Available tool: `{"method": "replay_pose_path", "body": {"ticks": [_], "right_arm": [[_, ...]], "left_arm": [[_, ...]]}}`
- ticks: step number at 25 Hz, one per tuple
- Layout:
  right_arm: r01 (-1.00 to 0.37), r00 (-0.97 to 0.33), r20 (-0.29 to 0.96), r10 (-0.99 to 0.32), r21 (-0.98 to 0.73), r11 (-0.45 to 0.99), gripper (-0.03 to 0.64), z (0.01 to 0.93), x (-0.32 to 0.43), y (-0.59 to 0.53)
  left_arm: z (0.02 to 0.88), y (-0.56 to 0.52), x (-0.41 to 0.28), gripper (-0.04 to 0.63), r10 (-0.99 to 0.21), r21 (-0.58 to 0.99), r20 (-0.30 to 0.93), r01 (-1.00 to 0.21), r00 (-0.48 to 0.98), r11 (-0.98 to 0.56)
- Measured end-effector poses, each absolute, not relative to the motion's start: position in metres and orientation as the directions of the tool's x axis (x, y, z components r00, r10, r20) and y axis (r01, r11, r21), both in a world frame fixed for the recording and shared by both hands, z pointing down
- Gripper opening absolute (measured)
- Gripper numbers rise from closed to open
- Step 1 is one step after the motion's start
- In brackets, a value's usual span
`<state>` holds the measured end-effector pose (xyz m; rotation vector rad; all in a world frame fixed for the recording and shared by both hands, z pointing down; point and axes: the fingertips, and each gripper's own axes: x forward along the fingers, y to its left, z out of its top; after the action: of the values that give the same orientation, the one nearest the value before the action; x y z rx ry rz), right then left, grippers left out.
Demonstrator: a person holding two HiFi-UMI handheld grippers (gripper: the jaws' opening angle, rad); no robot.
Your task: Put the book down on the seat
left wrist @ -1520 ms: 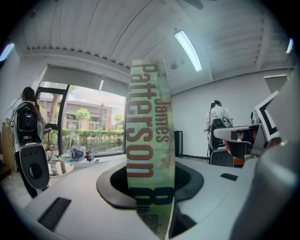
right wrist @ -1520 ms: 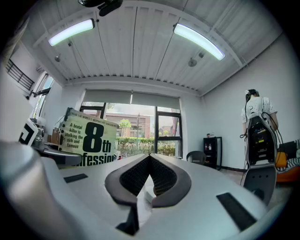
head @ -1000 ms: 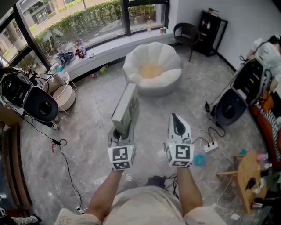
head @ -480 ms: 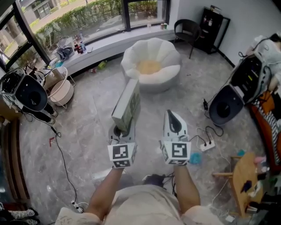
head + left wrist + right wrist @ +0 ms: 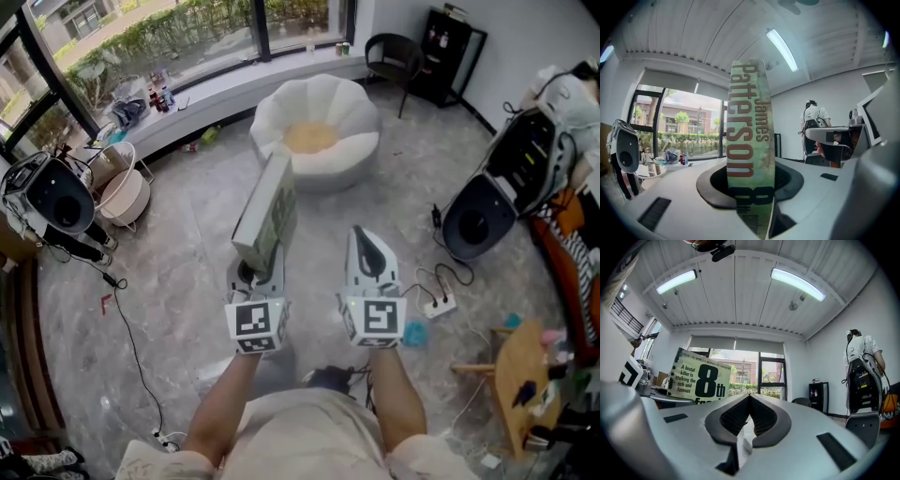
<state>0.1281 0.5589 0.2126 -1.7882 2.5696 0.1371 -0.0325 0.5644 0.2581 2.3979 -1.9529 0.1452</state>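
A thick green paperback book (image 5: 266,214) stands upright in my left gripper (image 5: 258,272), whose jaws are shut on its lower end. In the left gripper view the book's spine (image 5: 750,145) rises between the pads. My right gripper (image 5: 366,255) is beside it, shut and holding nothing; its closed pads (image 5: 749,417) meet at the tips, and the book's back cover (image 5: 699,379) shows to its left. The seat, a white flower-shaped floor chair (image 5: 314,129) with a yellow centre, lies ahead on the floor, beyond both grippers.
A black chair (image 5: 391,58) and a dark cabinet (image 5: 446,52) stand at the far right. Large black-and-white machines sit at the right (image 5: 502,192) and left (image 5: 54,202). A power strip (image 5: 441,305) with cables lies on the floor to the right. A round basket (image 5: 124,195) is at the left.
The view has shifted slightly forward and the white seat sits a little nearer. Both grippers keep their pose, the book still held upright in the left one.
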Motion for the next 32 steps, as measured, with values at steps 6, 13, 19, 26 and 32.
{"method": "replay_pose_path", "body": {"ticks": [6,13,19,26,32], "right_arm": [[-0.940,-0.333,-0.023,-0.943,0.081,0.330,0.002,0.223,0.115,0.525],[-0.949,-0.306,0.000,-0.952,0.086,0.305,0.002,0.224,0.080,0.452],[-0.951,-0.293,0.021,-0.956,0.095,0.293,0.002,0.226,0.036,0.394],[-0.952,-0.283,0.022,-0.959,0.113,0.284,0.002,0.225,0.003,0.345],[-0.952,-0.279,0.036,-0.960,0.118,0.281,0.002,0.234,-0.004,0.313]], "left_arm": [[0.262,0.524,-0.041,0.158,-0.969,-0.004,0.097,-0.973,0.229,-0.231],[0.264,0.453,-0.077,0.158,-0.961,0.015,0.111,-0.967,0.255,-0.255],[0.262,0.390,-0.121,0.158,-0.956,0.027,0.108,-0.962,0.272,-0.270],[0.262,0.335,-0.155,0.158,-0.954,0.052,0.094,-0.958,0.285,-0.282],[0.274,0.303,-0.163,0.158,-0.949,0.068,0.105,-0.954,0.298,-0.292]]}}
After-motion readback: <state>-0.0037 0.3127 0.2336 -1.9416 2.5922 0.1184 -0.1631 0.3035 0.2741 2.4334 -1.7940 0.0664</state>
